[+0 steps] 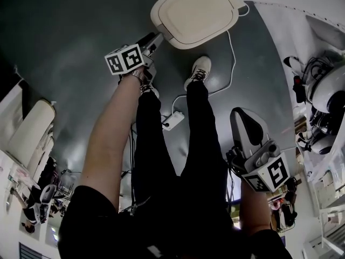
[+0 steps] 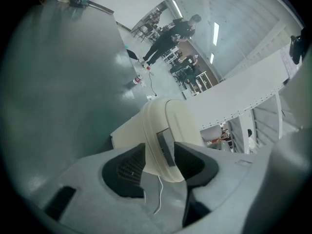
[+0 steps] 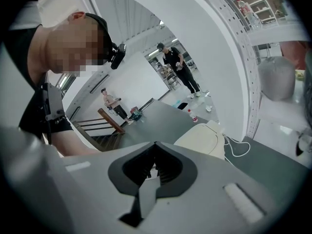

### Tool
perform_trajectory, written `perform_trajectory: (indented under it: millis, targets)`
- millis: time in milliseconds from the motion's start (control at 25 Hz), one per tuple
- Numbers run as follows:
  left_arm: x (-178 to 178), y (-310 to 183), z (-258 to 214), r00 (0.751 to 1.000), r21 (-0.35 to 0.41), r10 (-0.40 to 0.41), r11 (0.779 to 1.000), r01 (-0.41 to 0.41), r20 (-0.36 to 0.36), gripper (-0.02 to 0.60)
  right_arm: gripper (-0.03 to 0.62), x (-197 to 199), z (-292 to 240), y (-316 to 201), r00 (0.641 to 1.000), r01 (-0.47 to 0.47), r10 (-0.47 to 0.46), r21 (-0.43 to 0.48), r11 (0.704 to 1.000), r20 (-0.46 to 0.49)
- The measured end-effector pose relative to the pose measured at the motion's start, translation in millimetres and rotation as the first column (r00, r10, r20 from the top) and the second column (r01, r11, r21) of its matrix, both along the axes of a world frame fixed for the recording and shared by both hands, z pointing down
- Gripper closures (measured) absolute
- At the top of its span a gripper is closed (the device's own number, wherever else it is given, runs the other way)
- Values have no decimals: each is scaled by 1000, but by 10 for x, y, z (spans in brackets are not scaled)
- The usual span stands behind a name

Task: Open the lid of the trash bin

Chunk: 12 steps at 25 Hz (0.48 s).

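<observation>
The cream trash bin stands on the dark floor with its lid (image 1: 195,12) down. My left gripper (image 1: 156,39) reaches to the lid's near left edge. In the left gripper view the lid's rounded rim (image 2: 155,126) lies between the wide-spread jaws of the left gripper (image 2: 161,152), and I see no squeeze on it. My right gripper (image 1: 241,117) hangs low at the right, well away from the bin. The right gripper view has the right gripper (image 3: 155,162) with its pads together and nothing in them, and the bin (image 3: 202,138) ahead of it.
A white cable (image 1: 232,58) runs from the bin to a power strip (image 1: 172,122) by the person's shoes (image 1: 198,72). White equipment (image 1: 329,85) lines the right side. A curved white wall (image 3: 229,57) rises behind the bin. People (image 2: 170,35) stand far off.
</observation>
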State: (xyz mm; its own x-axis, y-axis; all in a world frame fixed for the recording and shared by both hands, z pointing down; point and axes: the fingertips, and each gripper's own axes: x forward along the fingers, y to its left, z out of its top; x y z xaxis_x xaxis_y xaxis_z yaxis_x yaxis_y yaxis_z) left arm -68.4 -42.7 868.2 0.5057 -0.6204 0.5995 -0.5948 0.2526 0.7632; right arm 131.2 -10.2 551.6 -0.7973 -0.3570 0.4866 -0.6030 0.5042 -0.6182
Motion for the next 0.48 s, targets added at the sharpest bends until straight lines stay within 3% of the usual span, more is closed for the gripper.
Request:
perform_trajectory:
  millis: [480]
  targets:
    - [-5, 40, 151, 1000, -31, 3, 1000, -3, -18, 388, 586, -50, 128, 84, 1000, 3, -3, -30, 1000, 9]
